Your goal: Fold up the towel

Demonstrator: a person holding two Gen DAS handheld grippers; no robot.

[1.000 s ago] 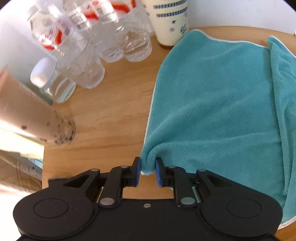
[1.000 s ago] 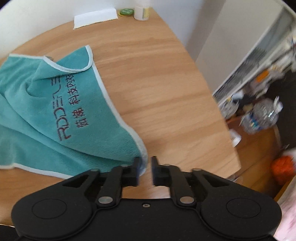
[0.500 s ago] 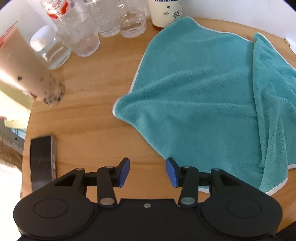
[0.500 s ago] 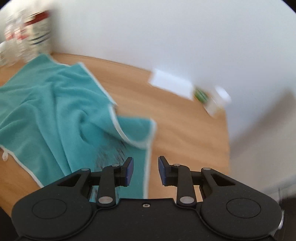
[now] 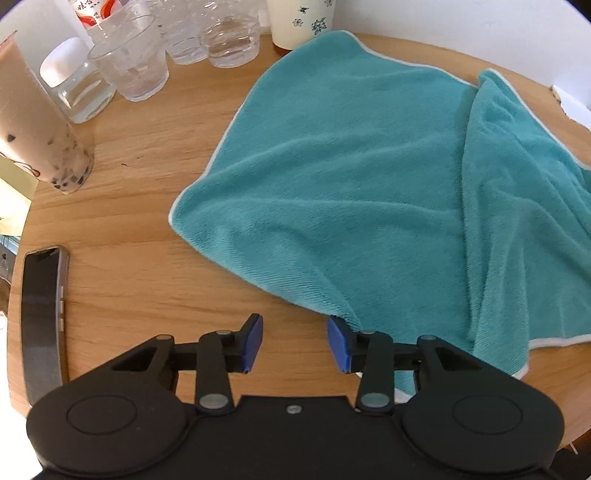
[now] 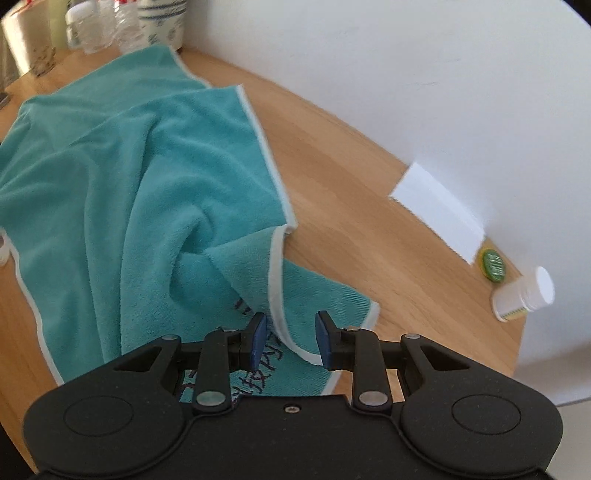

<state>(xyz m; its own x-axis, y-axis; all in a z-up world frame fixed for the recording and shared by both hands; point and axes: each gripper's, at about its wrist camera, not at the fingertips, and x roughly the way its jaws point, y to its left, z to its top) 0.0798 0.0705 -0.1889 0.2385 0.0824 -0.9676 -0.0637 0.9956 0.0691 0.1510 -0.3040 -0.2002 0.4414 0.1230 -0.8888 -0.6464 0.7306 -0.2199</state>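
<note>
Roughly spread but rumpled, the teal towel (image 5: 362, 177) lies on the round wooden table (image 5: 133, 155), its white-edged border showing along the sides. One flap is doubled over along the towel's right side, and in the right wrist view a twisted fold bunches near the towel's near corner, where dark embroidered lettering (image 6: 255, 380) peeks out.

The left gripper (image 5: 294, 344) hovers at the towel's near edge with its blue-padded jaws spread wide and nothing between them; the right-hand pad sits just beside a drooping tip of cloth, though I cannot tell if it touches. The right gripper (image 6: 289, 339) hangs over the towel's lettered corner, jaws likewise parted, with a white-hemmed edge running between them ungripped.

Left of the towel stand a milk tea cup (image 5: 40, 140), a capped jar (image 5: 79, 92), clear glasses (image 5: 135, 62) and water bottles (image 5: 225, 33); a flowered cup (image 5: 301, 18) touches the towel's far corner. A dark phone (image 5: 40, 314) lies left of the towel, near the table's rim. Right of the towel, by the wall, are a white paper slip (image 6: 437, 210), a green lid (image 6: 493, 264) and a small white bottle (image 6: 522, 295) on its side.
</note>
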